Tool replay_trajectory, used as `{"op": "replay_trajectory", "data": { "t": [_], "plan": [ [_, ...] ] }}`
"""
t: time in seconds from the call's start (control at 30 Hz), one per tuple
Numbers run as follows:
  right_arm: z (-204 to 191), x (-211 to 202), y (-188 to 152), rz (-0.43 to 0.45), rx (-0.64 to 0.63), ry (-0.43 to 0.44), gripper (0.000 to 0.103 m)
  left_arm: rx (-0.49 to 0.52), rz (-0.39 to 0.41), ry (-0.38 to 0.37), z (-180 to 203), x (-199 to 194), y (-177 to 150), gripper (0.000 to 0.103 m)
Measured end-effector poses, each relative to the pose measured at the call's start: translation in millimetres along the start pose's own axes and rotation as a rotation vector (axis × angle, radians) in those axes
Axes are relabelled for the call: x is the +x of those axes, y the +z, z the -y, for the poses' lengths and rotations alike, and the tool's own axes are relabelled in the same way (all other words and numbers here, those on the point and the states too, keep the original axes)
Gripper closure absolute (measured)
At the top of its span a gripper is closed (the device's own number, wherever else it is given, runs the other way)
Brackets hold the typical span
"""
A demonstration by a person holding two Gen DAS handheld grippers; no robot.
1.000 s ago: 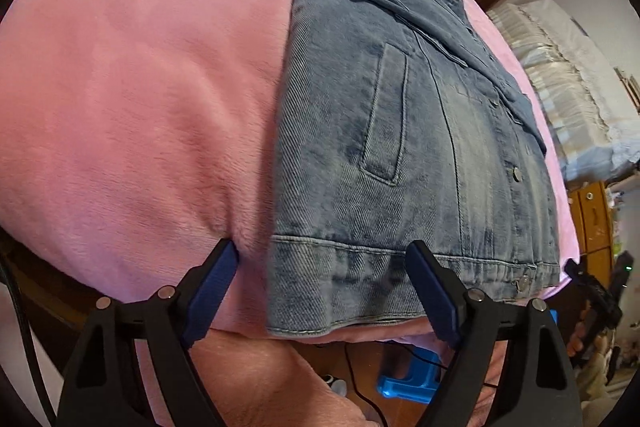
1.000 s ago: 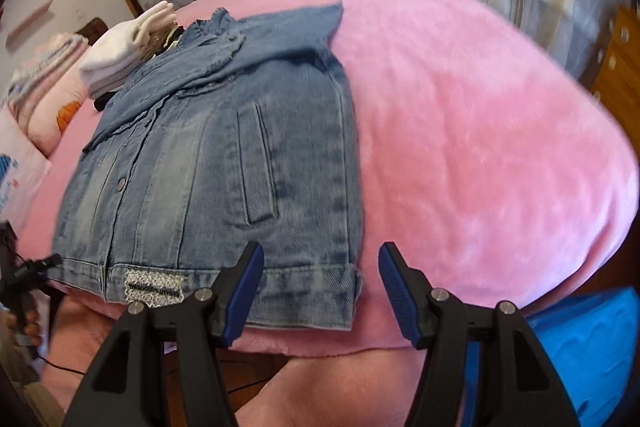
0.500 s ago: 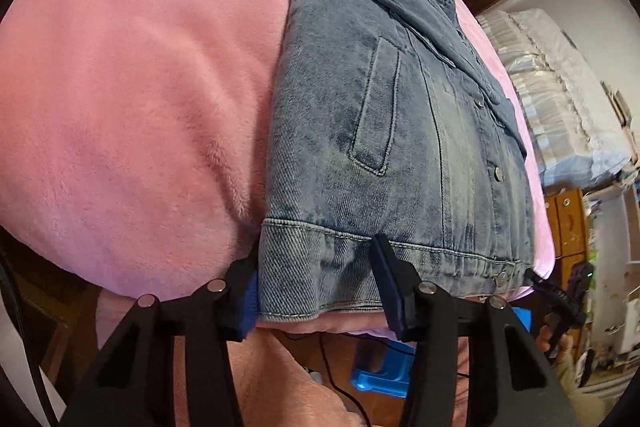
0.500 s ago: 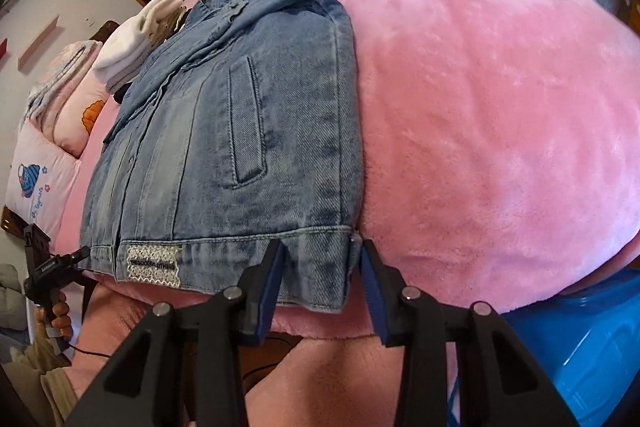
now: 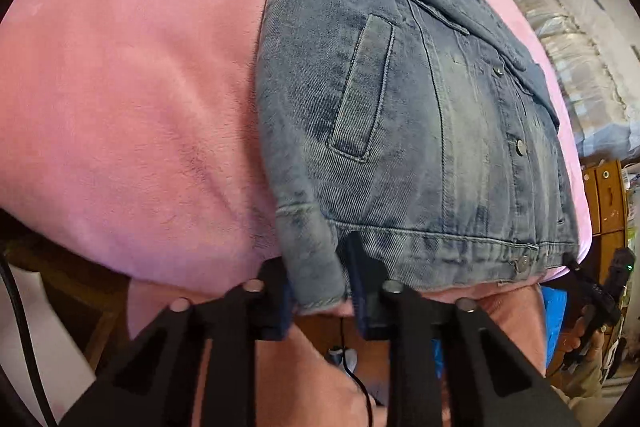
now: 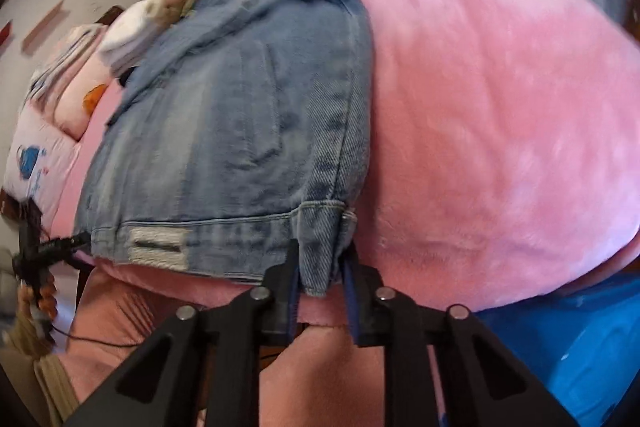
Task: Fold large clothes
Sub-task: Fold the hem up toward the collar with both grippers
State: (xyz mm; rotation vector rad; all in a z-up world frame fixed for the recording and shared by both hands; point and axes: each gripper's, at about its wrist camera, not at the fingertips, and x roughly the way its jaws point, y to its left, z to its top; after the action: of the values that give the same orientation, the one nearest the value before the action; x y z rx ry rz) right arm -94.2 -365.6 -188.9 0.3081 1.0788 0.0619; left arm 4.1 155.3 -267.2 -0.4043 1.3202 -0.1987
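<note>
A blue denim jacket (image 5: 420, 131) lies folded lengthwise on the pink blanket (image 5: 132, 99), hem toward me, collar at the far end. My left gripper (image 5: 320, 291) is shut on the jacket's left hem corner, which bunches between the blue pads. My right gripper (image 6: 322, 279) is shut on the jacket's (image 6: 248, 131) right hem corner at the near edge of the pink blanket (image 6: 500, 127). Both corners are lifted slightly off the blanket. The right wrist view is motion-blurred.
Folded white clothes (image 6: 148, 23) and pillows (image 6: 52, 131) lie beyond the jacket's collar. A blue plastic object (image 6: 580, 347) sits below the bed edge at right. A wooden cabinet (image 5: 608, 195) and stacked bedding (image 5: 580, 43) stand at the far right.
Both grippers moved forward onto the hem and closed from wide open to shut on the two hem corners. The corners now bunch up between the pads.
</note>
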Motion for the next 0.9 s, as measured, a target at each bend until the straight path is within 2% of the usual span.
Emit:
{"op": "replay_trajectory", "data": {
  "t": [0.07, 0.2, 0.33, 0.47, 0.57, 0.73, 0.8, 0.9],
  "plan": [
    [-2.2, -12.9, 7.0, 0.025, 0.013, 0.045, 0.094, -0.028, -0.013, -0.010, 0.7, -7.3, 3.1, 0.091],
    [-16.7, -29.7, 26.4, 0.082, -0.013, 0.078, 0.095, -0.125, 0.000, -0.131, 0.7, -27.4, 11.7, 0.093],
    [-30.7, -42.6, 56.0, 0.147, -0.026, 0.120, 0.096, -0.204, 0.052, -0.249, 7.6, -54.1, 27.1, 0.093],
    [-45.2, -51.6, 98.8, 0.222, -0.046, 0.122, 0.097, -0.270, 0.139, -0.321, 12.1, -78.1, 59.0, 0.094],
    [-47.8, -51.3, 140.9, 0.268, -0.029, 0.111, 0.097, -0.298, 0.206, -0.337, 19.1, -92.2, 103.6, 0.094],
    [-49.8, -40.9, 231.5, 0.348, 0.001, 0.095, 0.097, -0.299, 0.269, -0.318, 35.3, -92.9, 207.4, 0.093],
    [-59.2, -29.2, 269.9, 0.377, 0.001, 0.073, 0.097, -0.282, 0.283, -0.287, 47.2, -82.2, 250.4, 0.093],
    [-69.0, 0.9, 328.8, 0.417, 0.031, -0.006, 0.099, -0.273, 0.291, -0.219, 54.8, -56.3, 312.0, 0.092]
  ]
}}
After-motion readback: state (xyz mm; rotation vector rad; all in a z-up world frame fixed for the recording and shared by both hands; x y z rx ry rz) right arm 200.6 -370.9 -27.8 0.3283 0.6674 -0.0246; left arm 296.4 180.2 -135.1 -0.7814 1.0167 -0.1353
